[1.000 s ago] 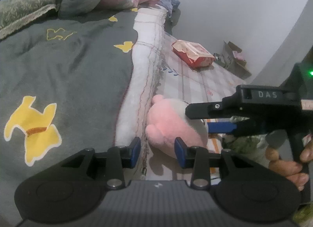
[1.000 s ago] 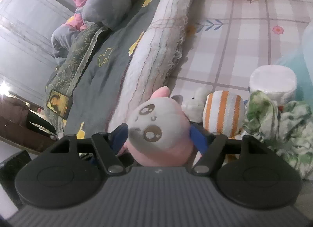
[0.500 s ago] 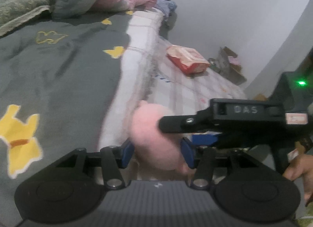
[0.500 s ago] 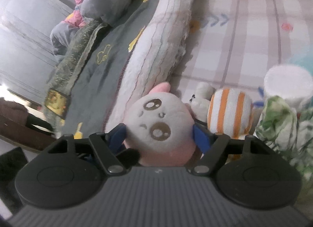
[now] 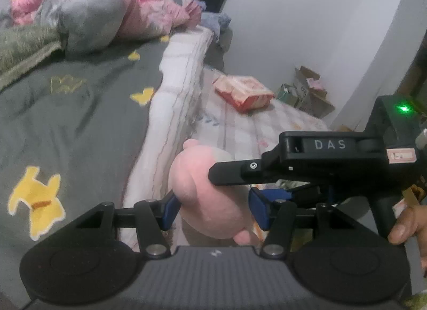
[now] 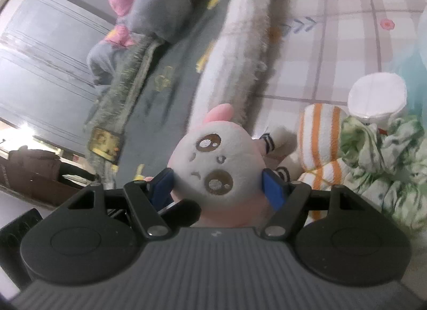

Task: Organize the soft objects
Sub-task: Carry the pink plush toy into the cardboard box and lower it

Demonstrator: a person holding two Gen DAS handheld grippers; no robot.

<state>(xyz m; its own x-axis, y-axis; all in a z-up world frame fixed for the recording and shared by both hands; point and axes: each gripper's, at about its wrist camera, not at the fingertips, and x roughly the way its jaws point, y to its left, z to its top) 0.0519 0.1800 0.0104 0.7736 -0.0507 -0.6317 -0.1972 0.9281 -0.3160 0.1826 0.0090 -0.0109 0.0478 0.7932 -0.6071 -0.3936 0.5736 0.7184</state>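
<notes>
The right gripper [image 6: 217, 186] is clamped on the round pink plush toy [image 6: 214, 166], one blue pad pressed into each side of its pale face, which looks back toward the right wrist camera. In the left wrist view the same toy [image 5: 210, 203] sits between the pads of the left gripper [image 5: 212, 210]; those jaws have just been opening, the left pad lies at the toy's edge and the right pad stands a little clear of it, so they are apart and not squeezing. The right gripper's black body crosses that view from the right, with a hand [image 5: 409, 226] on its grip.

Just right of the toy lie an orange-and-white striped soft thing [image 6: 319, 134], a small cream plush with dark striped limbs [image 6: 280, 144], a crumpled green-patterned cloth [image 6: 384, 160] and, farther off, a white roll [image 6: 377, 98]. All rest on a checked sheet [image 6: 344, 43]. A long white bolster [image 5: 173, 102] runs from near to far left of the toy, beside a dark grey blanket with yellow figures [image 5: 66, 123]. A red-and-pink packet [image 5: 244, 92] lies far on the sheet, and pink and grey bedding [image 5: 101, 14] is heaped at the far left.
</notes>
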